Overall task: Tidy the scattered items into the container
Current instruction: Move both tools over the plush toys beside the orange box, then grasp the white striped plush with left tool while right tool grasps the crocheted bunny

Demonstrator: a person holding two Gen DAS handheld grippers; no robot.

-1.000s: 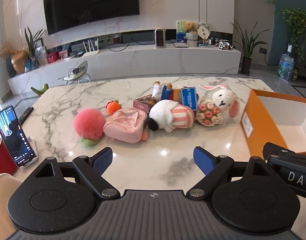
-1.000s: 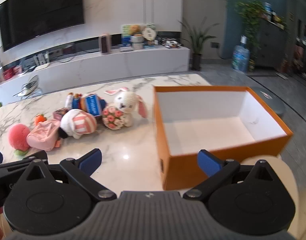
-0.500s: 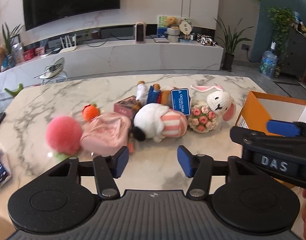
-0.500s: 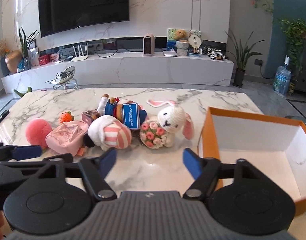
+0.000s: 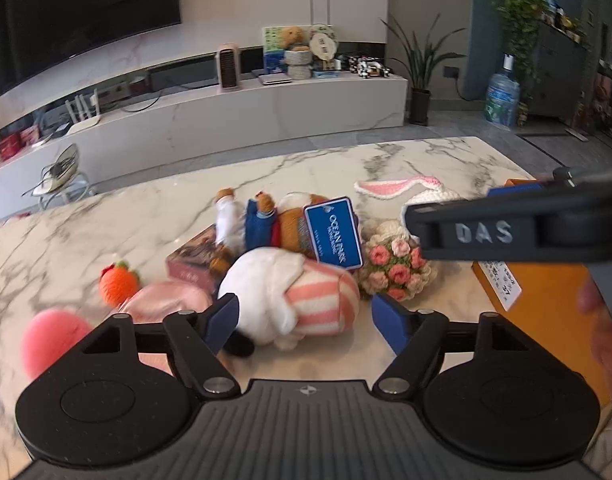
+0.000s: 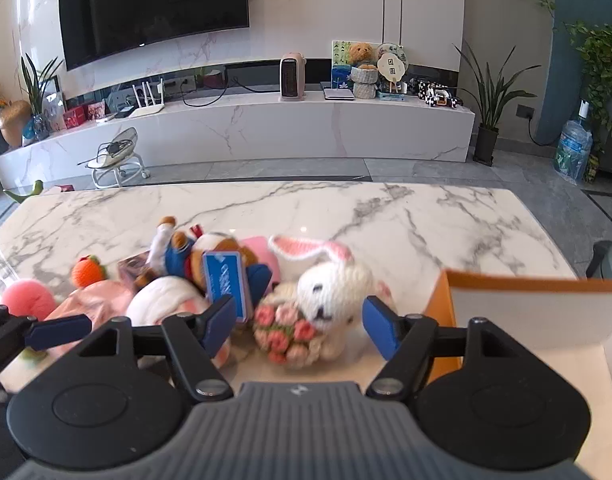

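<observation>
Both tools have moved in on the toy row on the desk (image 6: pixel 385 216) and reopened: the left tool (image 5: pixel 304 316) frames the striped plush (image 5: pixel 290 296), the right tool (image 6: pixel 298 322) the crochet rabbit (image 6: pixel 329 300), apparently untouched; the orange box (image 6: pixel 533 308) waits beside it

Two hand-held two-finger units, matte black plastic throughout. Left gripper (image 5: pixel 306 318): blue rectangular pads (image 5: pixel 222 318) at the tips of angular black linkage arms, silver pivot screws at the joints, two round black discs flanking a grey ribbed centre plate bearing a small emblem. Right gripper (image 6: pixel 300 322): identical build; raised "DAS" lettering along the side of its body, above the left gripper.
</observation>
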